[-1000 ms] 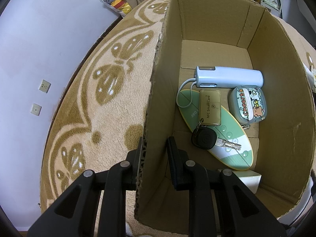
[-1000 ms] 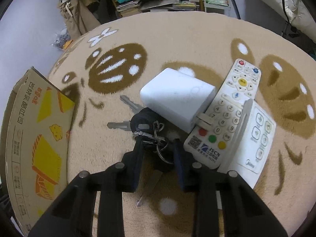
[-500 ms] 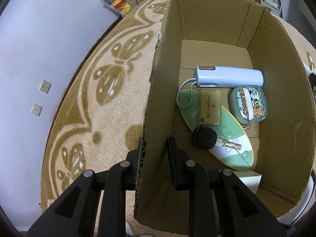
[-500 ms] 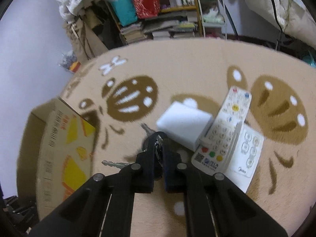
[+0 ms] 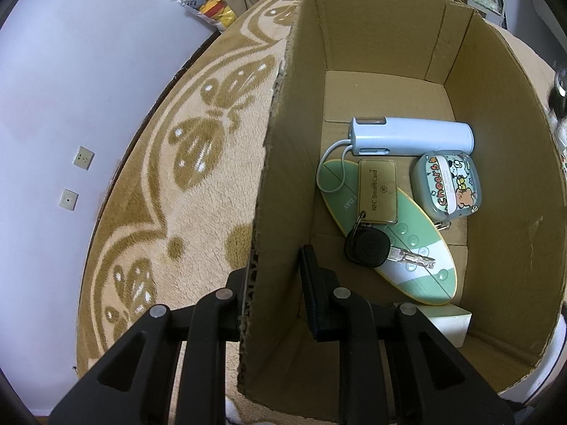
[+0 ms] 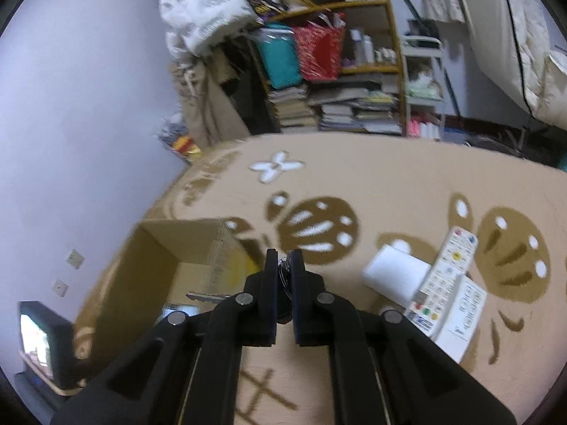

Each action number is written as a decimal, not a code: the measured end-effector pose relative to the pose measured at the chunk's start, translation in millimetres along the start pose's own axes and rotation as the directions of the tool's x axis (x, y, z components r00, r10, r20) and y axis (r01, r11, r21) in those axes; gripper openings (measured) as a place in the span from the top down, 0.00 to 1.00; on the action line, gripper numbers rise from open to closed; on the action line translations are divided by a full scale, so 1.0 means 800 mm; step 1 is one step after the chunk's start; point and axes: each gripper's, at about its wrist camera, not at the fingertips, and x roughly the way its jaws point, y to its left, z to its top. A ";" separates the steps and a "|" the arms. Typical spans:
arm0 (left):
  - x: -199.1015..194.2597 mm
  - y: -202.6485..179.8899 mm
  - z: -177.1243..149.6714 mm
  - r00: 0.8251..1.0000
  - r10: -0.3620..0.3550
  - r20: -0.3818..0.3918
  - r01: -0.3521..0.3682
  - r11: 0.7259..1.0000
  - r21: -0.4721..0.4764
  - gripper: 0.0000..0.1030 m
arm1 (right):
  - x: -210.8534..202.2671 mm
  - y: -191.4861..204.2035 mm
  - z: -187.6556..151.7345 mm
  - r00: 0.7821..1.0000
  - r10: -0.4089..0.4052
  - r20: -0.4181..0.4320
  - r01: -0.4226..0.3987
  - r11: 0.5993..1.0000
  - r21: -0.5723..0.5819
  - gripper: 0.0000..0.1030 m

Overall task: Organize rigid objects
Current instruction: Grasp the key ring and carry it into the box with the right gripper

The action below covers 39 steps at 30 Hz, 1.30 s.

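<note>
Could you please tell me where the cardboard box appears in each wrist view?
Left wrist: the cardboard box fills centre and right, its near wall between the left gripper fingers.
Right wrist: lower left, blurred.
Shared landmark: the wall sockets.

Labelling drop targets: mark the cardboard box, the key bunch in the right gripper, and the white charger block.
cardboard box (image 5: 283, 163), left wrist view, on its near side wall.
key bunch (image 6: 203, 296), right wrist view, on the protruding silver key blade.
white charger block (image 6: 395, 276), right wrist view, on its top face.
</note>
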 end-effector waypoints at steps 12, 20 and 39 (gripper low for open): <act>0.000 0.002 0.000 1.000 -0.005 -0.001 0.005 1.000 -0.003 0.80 | -0.019 0.088 -0.010 0.987 0.159 0.023 -0.154 0.975 -0.163 0.93; -0.001 0.003 0.000 1.000 -0.006 -0.002 0.006 1.000 -0.005 0.80 | 0.003 0.104 -0.031 0.981 0.190 -0.040 -0.194 0.966 -0.170 0.98; -0.001 0.003 0.002 1.000 -0.005 -0.005 0.005 1.000 -0.001 0.80 | 0.016 0.029 -0.016 0.993 0.086 -0.076 -0.092 0.993 -0.075 0.57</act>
